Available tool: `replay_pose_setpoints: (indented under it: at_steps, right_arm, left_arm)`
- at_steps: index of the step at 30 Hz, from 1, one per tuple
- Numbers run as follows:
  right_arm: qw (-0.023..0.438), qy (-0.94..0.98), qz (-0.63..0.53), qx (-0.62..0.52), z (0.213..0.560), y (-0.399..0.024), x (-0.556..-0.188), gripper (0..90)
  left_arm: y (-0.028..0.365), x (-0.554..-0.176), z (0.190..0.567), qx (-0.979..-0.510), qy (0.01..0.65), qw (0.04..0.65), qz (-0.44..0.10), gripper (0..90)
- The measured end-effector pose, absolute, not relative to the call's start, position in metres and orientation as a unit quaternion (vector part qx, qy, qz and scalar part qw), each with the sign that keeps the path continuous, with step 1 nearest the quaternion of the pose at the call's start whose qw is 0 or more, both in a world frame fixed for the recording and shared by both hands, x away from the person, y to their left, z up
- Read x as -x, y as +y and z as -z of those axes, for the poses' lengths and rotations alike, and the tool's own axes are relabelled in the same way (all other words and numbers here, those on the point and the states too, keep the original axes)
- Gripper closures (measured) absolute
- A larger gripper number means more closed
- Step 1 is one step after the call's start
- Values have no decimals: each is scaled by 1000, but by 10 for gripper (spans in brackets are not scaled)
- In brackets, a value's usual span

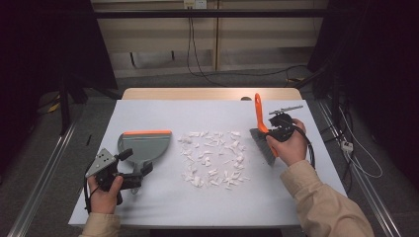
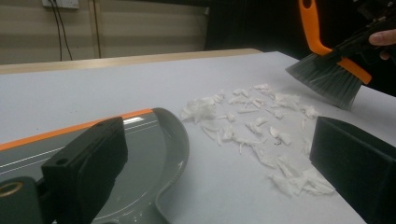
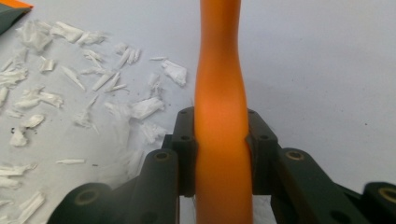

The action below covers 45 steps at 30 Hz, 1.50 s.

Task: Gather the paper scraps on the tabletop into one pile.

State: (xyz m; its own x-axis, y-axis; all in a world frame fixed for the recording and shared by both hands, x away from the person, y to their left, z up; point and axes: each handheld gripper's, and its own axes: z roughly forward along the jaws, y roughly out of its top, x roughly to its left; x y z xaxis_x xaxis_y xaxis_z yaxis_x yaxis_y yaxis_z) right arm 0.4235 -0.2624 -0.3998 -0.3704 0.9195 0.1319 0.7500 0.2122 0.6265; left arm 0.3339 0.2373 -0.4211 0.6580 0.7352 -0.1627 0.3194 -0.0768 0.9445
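Observation:
A grey dustpan [image 1: 146,145] with an orange lip lies flat on the left of the table, its mouth facing away from me. My left gripper [image 1: 134,167] hovers at the pan's handle end. In the left gripper view this gripper [image 2: 219,158] stands open, the dustpan [image 2: 149,140] beside its left jaw. Several white paper scraps [image 1: 212,158] are scattered in the middle. My right gripper [image 1: 276,129] is shut on the orange handle of a brush [image 1: 261,129]. The brush's grey bristles [image 2: 327,79] hang just above the table at the scraps' right edge. The handle [image 3: 219,93] runs up between the right jaws.
A pale sheet [image 1: 163,202] covers the table, with a strip of bare wood [image 1: 207,94] at its far edge. Cables [image 1: 356,158] trail off the right side onto the floor. A corner of the dustpan [image 3: 9,9] shows beyond the scraps [image 3: 70,84].

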Motion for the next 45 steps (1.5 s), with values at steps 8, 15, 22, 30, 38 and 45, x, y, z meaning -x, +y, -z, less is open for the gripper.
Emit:
replay_pose_setpoints:
  at_steps: [8, 15, 22, 30, 38, 45]
  right_arm:
    - [146, 774, -289, -544, 416, -255, -431, 710]
    - [150, 771, -299, -542, 419, -256, -431, 706]
    - [164, 786, -302, -514, 418, -253, -426, 657]
    - [180, 784, -338, -489, 411, -261, -411, 648]
    - [167, 784, -327, -501, 415, -263, -401, 648]
    - [183, 768, -332, -516, 423, -259, -399, 708]
  left_arm:
    - [239, -334, 422, -710, 373, 568, -185, 41]
    - [238, -334, 422, -711, 373, 567, -184, 41]
    - [239, -334, 423, -709, 376, 566, -186, 42]
    - [238, -333, 422, -711, 374, 565, -189, 42]
    - [238, -333, 423, -712, 375, 564, -188, 42]
    - [239, -333, 422, -711, 376, 563, -188, 42]
